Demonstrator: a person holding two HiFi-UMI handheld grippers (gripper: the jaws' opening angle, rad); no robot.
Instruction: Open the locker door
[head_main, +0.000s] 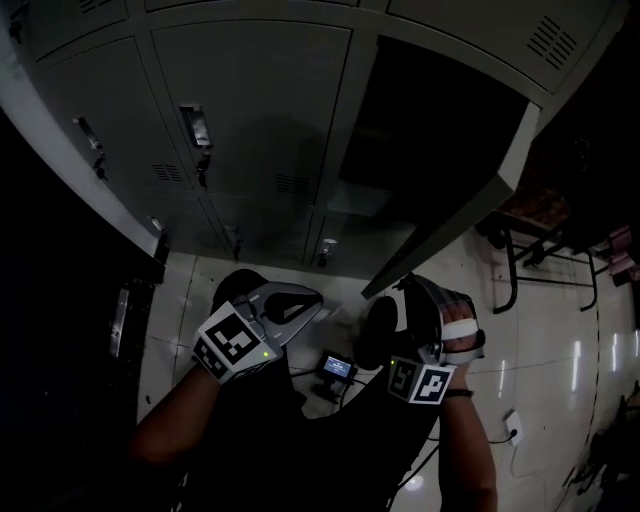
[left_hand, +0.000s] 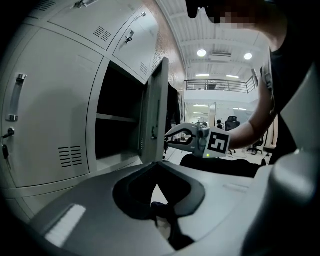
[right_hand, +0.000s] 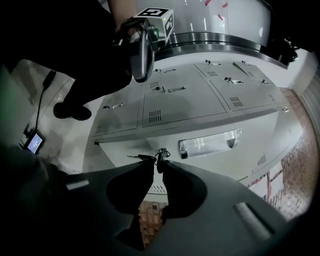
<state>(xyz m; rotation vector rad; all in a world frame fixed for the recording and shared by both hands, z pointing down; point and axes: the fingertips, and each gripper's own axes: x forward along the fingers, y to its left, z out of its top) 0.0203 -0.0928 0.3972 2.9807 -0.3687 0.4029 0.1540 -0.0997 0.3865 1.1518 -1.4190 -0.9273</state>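
The locker door (head_main: 455, 205) stands swung wide out from the right side of the grey locker bank (head_main: 240, 110), its free edge pointing toward the near side of the scene. The dark compartment (head_main: 430, 120) behind it is exposed, and the left gripper view shows 1 shelf (left_hand: 117, 118) inside it. The lockers to the left of it are shut, each with a handle on its front.

The right tool (right_hand: 160, 167) is up against the open door's face, just below the lock (right_hand: 163, 151) and to the left of the shiny handle (right_hand: 210, 142). Its 2 jaws are drawn almost together, with only a thin slit between them, and they pinch the dark head of a key (right_hand: 160, 163) that hangs from the lock. A 2nd key (right_hand: 144, 158) sticks out to the left beside it.

The left tool (left_hand: 156, 211) is held near the person's body, left of the right one and well apart from the lockers. Its jaws are closed on each other with nothing between them.

On the pale tiled floor (head_main: 560, 360) between the 2 tools lies a small device with a lit screen (head_main: 337, 367). A chair (head_main: 545, 255) stands to the far right.
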